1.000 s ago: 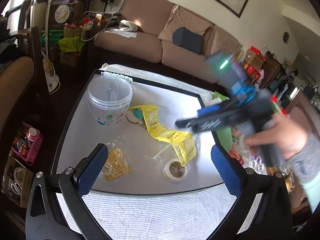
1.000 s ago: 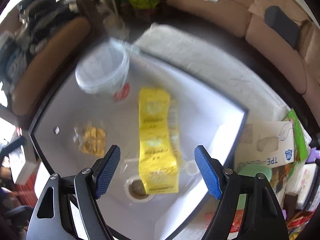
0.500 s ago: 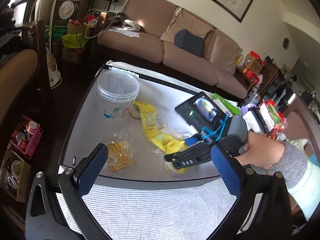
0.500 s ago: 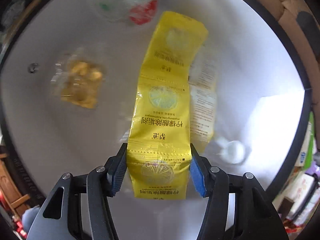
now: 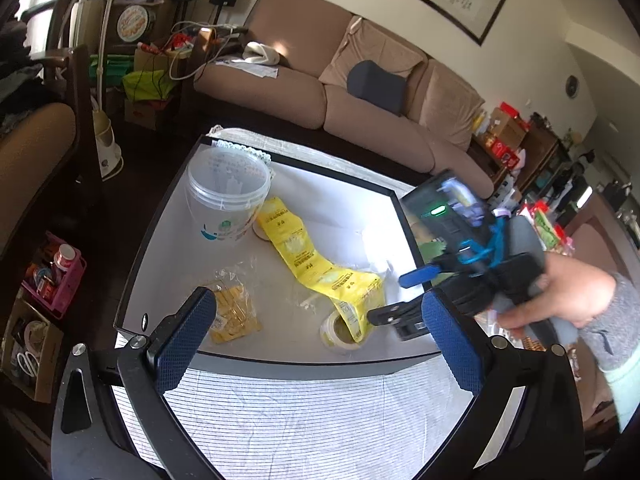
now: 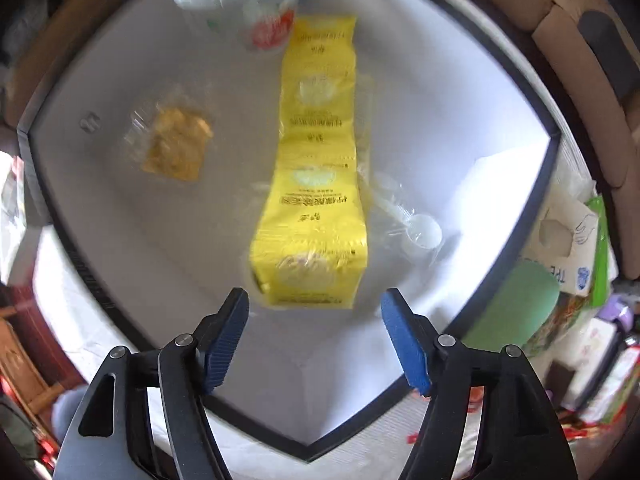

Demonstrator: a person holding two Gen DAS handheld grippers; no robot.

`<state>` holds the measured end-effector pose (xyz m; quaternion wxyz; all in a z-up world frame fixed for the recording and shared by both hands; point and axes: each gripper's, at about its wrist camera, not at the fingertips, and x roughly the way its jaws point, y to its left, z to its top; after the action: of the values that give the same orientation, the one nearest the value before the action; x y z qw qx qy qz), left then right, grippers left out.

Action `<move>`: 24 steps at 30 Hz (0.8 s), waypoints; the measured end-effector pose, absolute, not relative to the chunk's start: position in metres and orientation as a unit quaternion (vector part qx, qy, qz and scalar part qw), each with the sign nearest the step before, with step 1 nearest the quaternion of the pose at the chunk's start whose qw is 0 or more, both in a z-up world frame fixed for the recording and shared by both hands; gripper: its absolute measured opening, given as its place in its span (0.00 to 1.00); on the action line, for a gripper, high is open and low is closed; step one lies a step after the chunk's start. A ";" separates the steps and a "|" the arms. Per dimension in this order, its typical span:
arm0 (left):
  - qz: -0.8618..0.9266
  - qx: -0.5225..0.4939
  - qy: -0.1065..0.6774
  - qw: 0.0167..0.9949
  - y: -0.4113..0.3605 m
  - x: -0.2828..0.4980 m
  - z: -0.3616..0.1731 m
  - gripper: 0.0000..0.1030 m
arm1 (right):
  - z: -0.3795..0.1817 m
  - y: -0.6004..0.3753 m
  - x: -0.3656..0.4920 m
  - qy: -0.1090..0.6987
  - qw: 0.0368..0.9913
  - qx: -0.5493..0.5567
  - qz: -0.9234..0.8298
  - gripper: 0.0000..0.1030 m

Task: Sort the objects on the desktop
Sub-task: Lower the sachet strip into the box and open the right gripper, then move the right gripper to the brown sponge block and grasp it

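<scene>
Found the left gripper (image 5: 316, 294) hanging short of the black-rimmed white tray (image 5: 168, 240), fingers wide apart and closed on nothing. Noted a clear plastic tub (image 5: 226, 200) at the tray's far left corner, with a round green mark and coloured print too small to read. Saw, nearer and left of centre, a clear bag of yellow pieces (image 5: 234, 314) lying flat.

Traced the yellow sachet strip (image 5: 316, 268) from beside the tub down across the middle of the tray, its near end draped onto a roll of tape (image 5: 340, 330). Judged it light, limp and glossy: likely to fold at the seams between sachets, dangle when raised and slide on smooth pads. Reckoned the near end, already propped off the surface by the roll, the best place to pinch, across its width. Made out lemon pictures and lines of Chinese characters on the strip (image 6: 316, 200), too blurred to read.

Spotted a clear plastic spoon (image 6: 424, 232) just right of the strip. Caught the right gripper (image 6: 315, 298) pointing down over the tray with jaws having just been opening, parted wider than the strip, whose near end lay just ahead of the tips and not between the pads. Read "TPE" on a cardboard box (image 6: 568, 248) outside the tray at far right.
</scene>
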<state>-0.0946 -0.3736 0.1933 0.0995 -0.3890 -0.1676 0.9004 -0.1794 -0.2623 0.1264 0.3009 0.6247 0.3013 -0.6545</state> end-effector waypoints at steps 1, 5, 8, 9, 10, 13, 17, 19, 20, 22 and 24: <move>0.901 -0.390 -0.164 0.097 -0.372 -0.095 0.194 1.00 | 0.135 -0.258 -0.178 0.290 0.308 0.619 -0.662 0.69; 0.900 -0.398 -0.152 0.096 -0.360 -0.103 0.194 1.00 | 0.168 -0.241 -0.172 0.262 0.316 0.581 -0.703 0.69; 0.893 -0.422 -0.122 0.096 -0.340 -0.125 0.186 1.00 | 0.186 -0.223 -0.159 0.251 0.319 0.553 -0.728 0.69; 0.891 -0.431 -0.104 0.095 -0.330 -0.134 0.182 1.00 | 0.192 -0.214 -0.153 0.254 0.317 0.541 -0.737 0.69; 0.889 -0.441 -0.083 0.092 -0.320 -0.144 0.178 1.00 | 0.199 -0.205 -0.146 0.257 0.316 0.529 -0.745 0.69; 0.876 -0.476 -0.002 0.072 -0.287 -0.174 0.161 1.00 | 0.215 -0.171 -0.124 0.261 0.317 0.501 -0.761 0.69; 0.848 -0.516 0.118 0.031 -0.249 -0.208 0.128 1.00 | 0.219 -0.118 -0.099 0.256 0.314 0.485 -0.775 0.70; 0.830 -0.535 0.157 0.018 -0.237 -0.220 0.110 1.00 | 0.222 -0.090 -0.093 0.243 0.311 0.484 -0.781 0.71; 0.821 -0.543 0.177 0.008 -0.232 -0.226 0.101 1.00 | 0.225 -0.076 -0.091 0.234 0.307 0.482 -0.786 0.71; 0.802 -0.554 0.222 -0.022 -0.225 -0.236 0.083 1.00 | 0.229 -0.051 -0.089 0.215 0.303 0.477 -0.797 0.72; 0.786 -0.562 0.254 -0.045 -0.225 -0.242 0.068 1.00 | 0.233 -0.028 -0.088 0.197 0.297 0.474 -0.805 0.73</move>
<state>-0.2419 -0.2253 0.0677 -0.0451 -0.5618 0.2537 0.7861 -0.0882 -0.0283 0.2329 0.2966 0.4743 0.1969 -0.8052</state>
